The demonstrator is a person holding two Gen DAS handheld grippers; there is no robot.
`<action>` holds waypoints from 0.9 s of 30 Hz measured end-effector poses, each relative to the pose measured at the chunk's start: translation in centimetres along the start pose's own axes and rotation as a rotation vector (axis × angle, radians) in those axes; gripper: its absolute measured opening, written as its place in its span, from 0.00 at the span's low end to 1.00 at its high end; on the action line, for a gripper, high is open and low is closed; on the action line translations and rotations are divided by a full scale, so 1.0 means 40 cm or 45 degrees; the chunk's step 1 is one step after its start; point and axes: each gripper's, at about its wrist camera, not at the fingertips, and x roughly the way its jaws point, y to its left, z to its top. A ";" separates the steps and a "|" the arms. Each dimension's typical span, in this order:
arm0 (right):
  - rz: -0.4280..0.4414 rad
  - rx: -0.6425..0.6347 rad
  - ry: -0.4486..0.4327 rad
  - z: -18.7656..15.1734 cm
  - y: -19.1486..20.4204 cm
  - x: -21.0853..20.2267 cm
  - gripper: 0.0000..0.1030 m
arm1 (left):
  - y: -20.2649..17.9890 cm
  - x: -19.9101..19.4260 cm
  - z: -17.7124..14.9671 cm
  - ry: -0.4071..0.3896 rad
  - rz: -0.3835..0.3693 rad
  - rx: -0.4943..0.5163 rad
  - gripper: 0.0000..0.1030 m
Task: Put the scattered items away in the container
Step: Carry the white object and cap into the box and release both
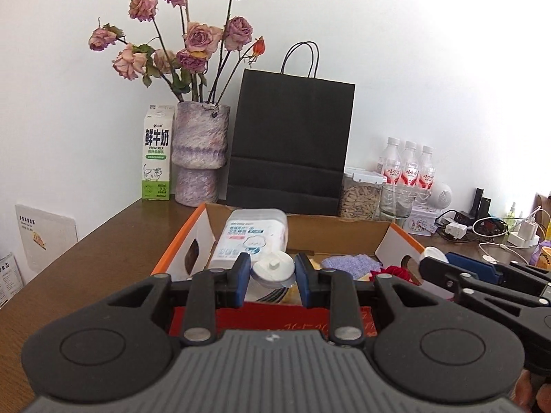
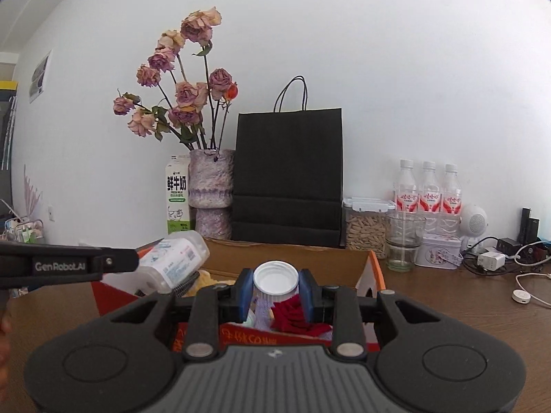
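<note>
White wall backs a brown wooden surface (image 2: 447, 309) crowded along its far edge — a vase of dried roses (image 1: 201, 153), a milk carton (image 1: 156, 153), a black paper bag (image 1: 289, 144), a clear jar of seeds (image 2: 366, 227), a glass (image 2: 404, 244) and three water bottles (image 2: 428, 189), with chargers and cables (image 2: 499, 258) off to the right. Nearer stands an open cardboard box (image 1: 310, 227) with orange-edged flaps, already holding a red knitted piece (image 2: 296, 313), a purple cloth (image 1: 347, 262) and a red printed packet (image 1: 275, 320). The left gripper (image 1: 272, 277) is clenched on a clear plastic bottle (image 1: 255, 237) with a white cap, the blue pads pressing either side of its neck; in the right wrist view this bottle hangs tilted, cap end low, above the left side of the box. The right gripper (image 2: 275, 292) grasps a second white-capped bottle (image 2: 275, 280) by the neck, its cap facing the camera, held over the box above the red knitted piece. From the left wrist view the right gripper shows at the right edge, beside the box's near right flap.
</note>
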 end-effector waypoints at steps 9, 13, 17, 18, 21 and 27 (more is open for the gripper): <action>-0.029 0.080 0.003 0.024 -0.027 0.137 0.27 | -0.064 0.130 0.045 0.001 -0.061 -0.018 0.28; -0.043 0.090 0.024 0.012 -0.055 0.173 0.26 | -0.088 0.199 0.043 0.003 -0.081 0.003 0.28; -0.037 0.110 0.047 0.001 -0.079 0.193 0.27 | -0.093 0.232 0.021 0.036 -0.121 0.044 0.28; -0.033 0.116 0.061 -0.002 -0.080 0.197 0.27 | -0.091 0.235 0.016 0.044 -0.117 0.047 0.28; -0.035 0.094 0.071 -0.011 -0.072 0.197 0.27 | -0.084 0.230 0.007 0.046 -0.111 0.051 0.28; -0.030 0.086 0.087 -0.019 -0.066 0.189 0.27 | -0.090 0.211 0.001 0.000 -0.131 0.072 0.28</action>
